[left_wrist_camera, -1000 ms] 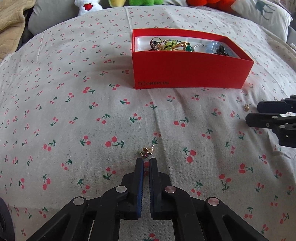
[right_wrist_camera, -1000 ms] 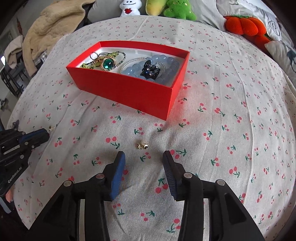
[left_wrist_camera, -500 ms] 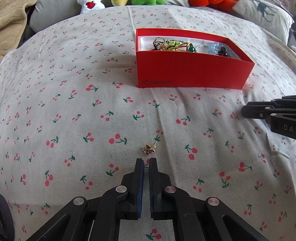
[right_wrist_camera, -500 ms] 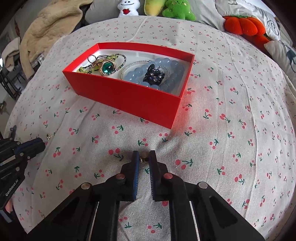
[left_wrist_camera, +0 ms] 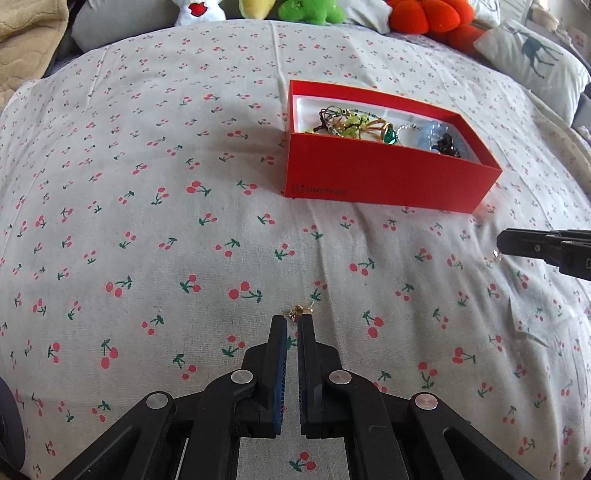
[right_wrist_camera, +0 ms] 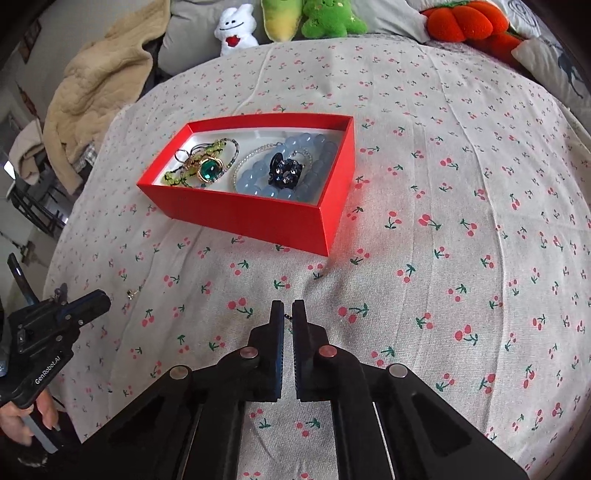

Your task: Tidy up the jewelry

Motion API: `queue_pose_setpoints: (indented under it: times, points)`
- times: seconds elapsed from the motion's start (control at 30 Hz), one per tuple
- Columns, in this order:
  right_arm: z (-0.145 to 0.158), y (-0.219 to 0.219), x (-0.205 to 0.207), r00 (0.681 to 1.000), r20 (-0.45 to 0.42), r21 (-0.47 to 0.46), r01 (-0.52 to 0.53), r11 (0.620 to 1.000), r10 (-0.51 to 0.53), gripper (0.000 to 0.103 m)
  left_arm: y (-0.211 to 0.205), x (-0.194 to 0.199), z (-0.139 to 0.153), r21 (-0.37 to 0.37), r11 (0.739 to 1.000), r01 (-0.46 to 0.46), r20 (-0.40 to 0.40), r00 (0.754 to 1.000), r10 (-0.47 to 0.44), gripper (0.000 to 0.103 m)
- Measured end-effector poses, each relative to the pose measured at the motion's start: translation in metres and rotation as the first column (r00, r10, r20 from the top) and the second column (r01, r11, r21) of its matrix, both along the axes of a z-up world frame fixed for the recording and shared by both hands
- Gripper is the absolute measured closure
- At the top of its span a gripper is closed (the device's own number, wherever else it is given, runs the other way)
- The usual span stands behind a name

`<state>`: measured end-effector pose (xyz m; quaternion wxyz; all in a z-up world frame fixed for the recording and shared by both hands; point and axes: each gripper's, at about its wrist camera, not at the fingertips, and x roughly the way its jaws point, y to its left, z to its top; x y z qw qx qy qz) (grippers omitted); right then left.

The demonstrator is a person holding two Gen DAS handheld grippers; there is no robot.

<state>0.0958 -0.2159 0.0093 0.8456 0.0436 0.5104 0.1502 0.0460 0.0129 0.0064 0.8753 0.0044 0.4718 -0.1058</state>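
My right gripper: jaws just closed, now pinched on a small gold earring, only a bit of it showing between the tips, above the cherry-print bedspread. My left gripper: jaws shut, nothing in them; 2nd gold earring lies on the bedspread just past the tips, not gripped. Further out, red box sits open w/ green-stone piece, blue bead bracelet, dark clip inside. Plush toys at far edge of bed.
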Motion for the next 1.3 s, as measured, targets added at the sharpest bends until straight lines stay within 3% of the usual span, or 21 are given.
queue_pose_setpoints:
  times: [0.4, 0.47, 0.53, 0.6, 0.83, 0.9, 0.97, 1.03, 1.13, 1.3]
  points:
    - [0.007, 0.01, -0.006, 1.0, 0.012, -0.004, -0.027, 1.0, 0.027, 0.099, -0.001, -0.003, -0.005, 0.001, 0.999, 0.034, -0.011, 0.999, -0.034, 0.102]
    - [0.007, 0.013, -0.007, 0.999, 0.014, -0.015, -0.037, 0.999, 0.037, 0.099, -0.004, -0.002, -0.009, 0.019, 0.999, 0.045, -0.015, 0.999, -0.045, 0.079]
    - [0.006, 0.016, -0.009, 0.999, 0.015, -0.021, -0.046, 0.999, 0.046, 0.099, -0.008, 0.0, -0.014, 0.048, 0.998, 0.049, -0.02, 0.999, -0.049, 0.063]
    - [0.006, 0.018, -0.01, 0.998, 0.014, -0.023, -0.054, 0.998, 0.054, 0.099, -0.01, 0.002, -0.02, 0.073, 0.996, 0.046, -0.024, 0.999, -0.044, 0.063]
    - [0.006, 0.022, -0.012, 0.997, 0.015, -0.031, -0.071, 0.997, 0.071, 0.099, -0.01, 0.013, -0.024, 0.064, 0.998, 0.024, -0.019, 1.0, -0.023, 0.065]
    - [0.005, 0.023, -0.011, 0.997, 0.013, -0.033, -0.072, 0.997, 0.072, 0.099, -0.01, 0.015, -0.025, 0.052, 0.998, 0.027, -0.02, 0.999, -0.026, 0.07]
    - [0.004, 0.023, -0.011, 0.997, 0.012, -0.035, -0.071, 0.997, 0.072, 0.099, -0.012, 0.016, -0.025, 0.046, 0.998, 0.037, -0.023, 0.999, -0.036, 0.088]
    - [0.005, 0.023, -0.011, 0.997, 0.014, -0.034, -0.07, 0.997, 0.07, 0.099, -0.014, 0.016, -0.025, 0.049, 0.998, 0.043, -0.026, 0.999, -0.042, 0.098]
    - [0.006, 0.022, -0.011, 0.997, 0.018, -0.031, -0.069, 0.997, 0.069, 0.099, -0.016, 0.014, -0.024, 0.055, 0.998, 0.043, -0.021, 0.999, -0.042, 0.103]
    - [0.011, 0.021, -0.013, 0.997, 0.028, -0.024, -0.067, 0.997, 0.068, 0.099, -0.015, 0.012, -0.019, 0.042, 0.998, 0.04, -0.017, 0.999, -0.04, 0.103]
